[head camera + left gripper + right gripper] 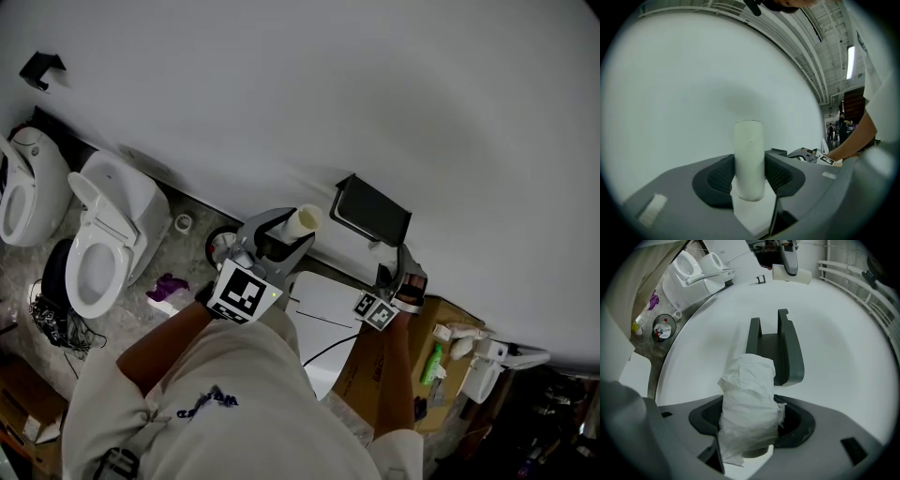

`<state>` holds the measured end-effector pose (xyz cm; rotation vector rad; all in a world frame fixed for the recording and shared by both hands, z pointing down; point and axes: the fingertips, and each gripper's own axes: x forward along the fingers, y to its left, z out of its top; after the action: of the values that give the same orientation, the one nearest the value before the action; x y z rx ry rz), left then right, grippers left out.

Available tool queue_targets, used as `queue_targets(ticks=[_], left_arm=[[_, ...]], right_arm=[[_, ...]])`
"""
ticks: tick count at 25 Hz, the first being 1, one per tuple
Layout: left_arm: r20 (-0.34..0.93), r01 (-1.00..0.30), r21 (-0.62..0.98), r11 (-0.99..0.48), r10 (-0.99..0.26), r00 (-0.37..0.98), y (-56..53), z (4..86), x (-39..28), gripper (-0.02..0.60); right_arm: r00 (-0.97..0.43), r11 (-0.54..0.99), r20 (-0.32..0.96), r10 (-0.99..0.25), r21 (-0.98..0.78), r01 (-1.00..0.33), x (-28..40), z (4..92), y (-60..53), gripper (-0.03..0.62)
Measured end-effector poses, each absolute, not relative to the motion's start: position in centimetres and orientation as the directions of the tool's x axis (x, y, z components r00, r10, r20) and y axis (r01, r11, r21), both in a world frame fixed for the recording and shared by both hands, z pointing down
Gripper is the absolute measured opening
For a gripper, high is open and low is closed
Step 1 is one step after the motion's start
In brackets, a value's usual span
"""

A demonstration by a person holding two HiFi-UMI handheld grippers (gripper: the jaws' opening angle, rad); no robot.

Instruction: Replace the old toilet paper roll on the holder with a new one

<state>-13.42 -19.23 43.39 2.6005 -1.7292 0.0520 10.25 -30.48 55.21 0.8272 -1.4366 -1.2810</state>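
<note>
Two grippers: each one is clamped on a cylinder, and the two are held close to the white wall (375, 84).
Left gripper (749, 177): its jaws are closed on a bare pale tube (749, 154), which stands upright between the dark pads. In the head view the tube's open end points toward the wall.
Right gripper (751, 430): its jaws stand wide but press on a toilet paper roll (750, 397). The roll's outer sheets are white and crumpled, and a loose flap hangs at its lower left.
Holder (780, 345): a dark grey bracket fixed to the wall, with two side arms jutting out from a back plate. It is just beyond the roll in the right gripper view, near it but not touching.
Spacing: in the head view the tube is left of the holder and the right gripper is below it.
Bin (662, 327): round with a dark rim, on the floor at the foot of the wall. It holds white and red scraps.
Cardboard box (364, 373): open and beside the person's right arm. It holds a green bottle (433, 362) and several white items too small to name.
Toilets: one (103, 244) and a second (28, 192) stand side by side, well apart from the holder.
</note>
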Motion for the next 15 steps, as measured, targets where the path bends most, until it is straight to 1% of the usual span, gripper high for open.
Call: queue_targets(ticks=[15], left_arm=[[0.045,-0.912,0.025,-0.409,-0.911,0.409,-19.9,44.4,-15.0,0.195]], right_arm=[[-0.264,0.212,0.236,-0.935,0.971,0.114,7.8,55.2,-30.0,0.298]])
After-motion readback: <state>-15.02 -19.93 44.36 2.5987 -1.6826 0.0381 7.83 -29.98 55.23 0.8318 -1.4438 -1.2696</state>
